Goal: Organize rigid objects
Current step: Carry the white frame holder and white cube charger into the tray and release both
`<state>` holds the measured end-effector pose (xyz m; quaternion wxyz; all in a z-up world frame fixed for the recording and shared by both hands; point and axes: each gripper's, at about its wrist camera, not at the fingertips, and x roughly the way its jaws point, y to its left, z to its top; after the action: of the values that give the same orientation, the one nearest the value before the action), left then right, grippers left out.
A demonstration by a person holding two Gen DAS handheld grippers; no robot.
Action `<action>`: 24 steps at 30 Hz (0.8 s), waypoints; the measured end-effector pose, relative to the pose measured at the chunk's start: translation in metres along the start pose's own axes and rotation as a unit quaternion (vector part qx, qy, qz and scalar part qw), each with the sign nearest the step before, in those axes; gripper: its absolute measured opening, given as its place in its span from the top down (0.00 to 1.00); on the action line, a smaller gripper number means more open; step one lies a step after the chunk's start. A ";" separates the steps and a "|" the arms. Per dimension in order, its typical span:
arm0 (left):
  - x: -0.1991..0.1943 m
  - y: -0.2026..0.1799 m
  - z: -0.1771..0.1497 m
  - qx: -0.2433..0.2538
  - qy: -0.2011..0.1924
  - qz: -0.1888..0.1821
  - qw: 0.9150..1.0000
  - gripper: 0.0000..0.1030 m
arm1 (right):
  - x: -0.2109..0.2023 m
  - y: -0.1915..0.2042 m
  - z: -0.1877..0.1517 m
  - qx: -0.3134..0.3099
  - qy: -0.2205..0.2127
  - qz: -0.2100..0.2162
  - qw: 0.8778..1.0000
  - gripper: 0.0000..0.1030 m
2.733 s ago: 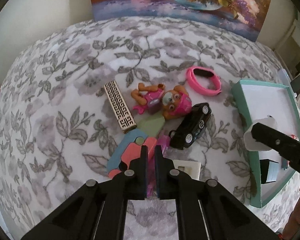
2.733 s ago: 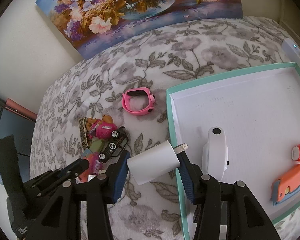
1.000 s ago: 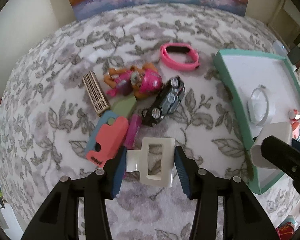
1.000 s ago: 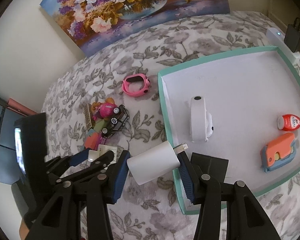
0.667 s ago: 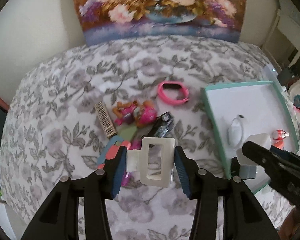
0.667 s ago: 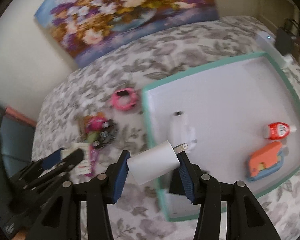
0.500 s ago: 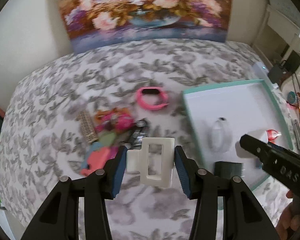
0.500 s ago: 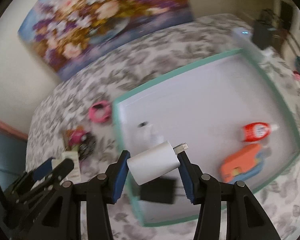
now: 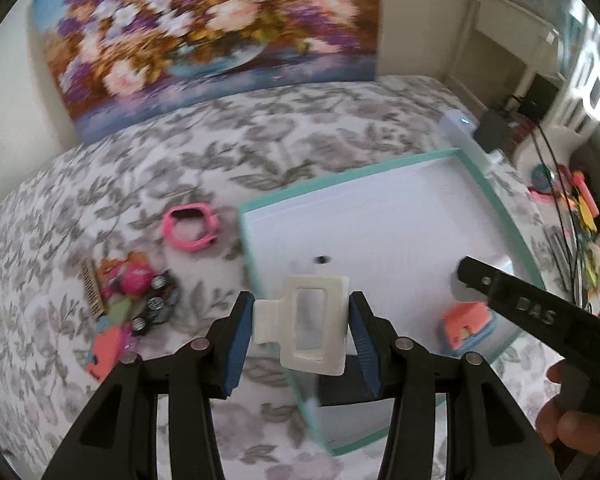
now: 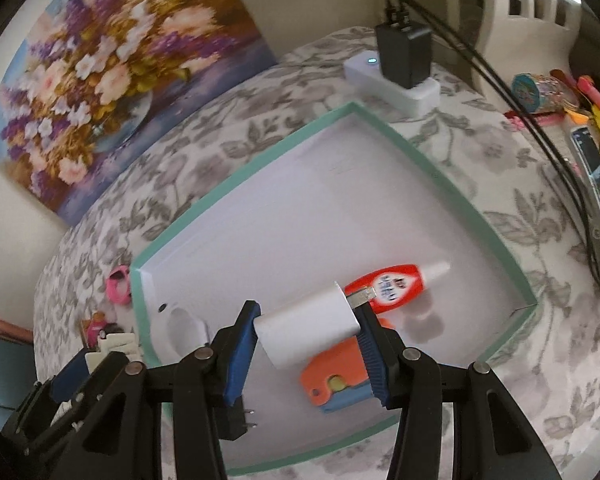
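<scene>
My left gripper point(image 9: 300, 330) is shut on a white rectangular plastic clip point(image 9: 308, 328) and holds it above the near left edge of the teal-rimmed white tray point(image 9: 340, 178). My right gripper point(image 10: 310, 334) is shut on a white charger plug point(image 10: 308, 330) and holds it above the tray point(image 10: 432, 168). In the tray lie a red glue bottle point(image 10: 392, 286), an orange and blue toy point(image 10: 336, 378), a white band point(image 10: 184, 326) and a black adapter point(image 10: 236, 416). The right gripper's arm point(image 9: 540, 316) crosses the left wrist view.
On the floral bedspread left of the tray lie a pink watch point(image 9: 190, 228), a pink doll point(image 9: 130, 278), a black toy car point(image 9: 154, 310), a patterned block point(image 9: 92, 294) and an orange toy point(image 9: 106, 350). A white power strip with a black adapter point(image 10: 400, 64) sits behind the tray.
Both grippers have moved right over the tray, each still holding its object. The toy pile has slid to the left of both views.
</scene>
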<state>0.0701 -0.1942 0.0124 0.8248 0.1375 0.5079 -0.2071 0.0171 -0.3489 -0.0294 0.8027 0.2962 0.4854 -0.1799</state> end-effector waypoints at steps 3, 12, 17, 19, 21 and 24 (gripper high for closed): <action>0.003 -0.015 -0.001 0.016 0.002 -0.007 1.000 0.52 | 0.000 -0.004 0.000 0.003 0.001 0.000 1.000 0.50; 0.013 -0.035 -0.008 0.046 0.014 -0.001 0.999 0.52 | 0.002 0.001 -0.003 -0.009 0.009 0.001 1.000 0.49; 0.015 -0.033 -0.008 0.044 0.018 0.002 0.999 0.52 | 0.006 0.004 -0.005 -0.015 0.018 -0.001 1.000 0.49; 0.015 -0.031 -0.008 0.042 0.019 0.001 0.999 0.52 | 0.006 0.005 -0.006 -0.018 0.018 -0.001 1.000 0.49; 0.013 -0.030 -0.008 0.040 0.019 0.001 0.999 0.52 | 0.006 0.006 -0.005 -0.020 0.019 -0.001 1.000 0.49; 0.011 -0.028 -0.007 0.038 0.018 0.000 0.999 0.47 | 0.006 0.008 -0.006 -0.023 0.020 -0.001 1.000 0.49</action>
<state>0.0556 -0.2181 -0.0006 0.8096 0.1725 0.5148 -0.2233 0.0205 -0.3396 -0.0344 0.7994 0.2808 0.5052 -0.1638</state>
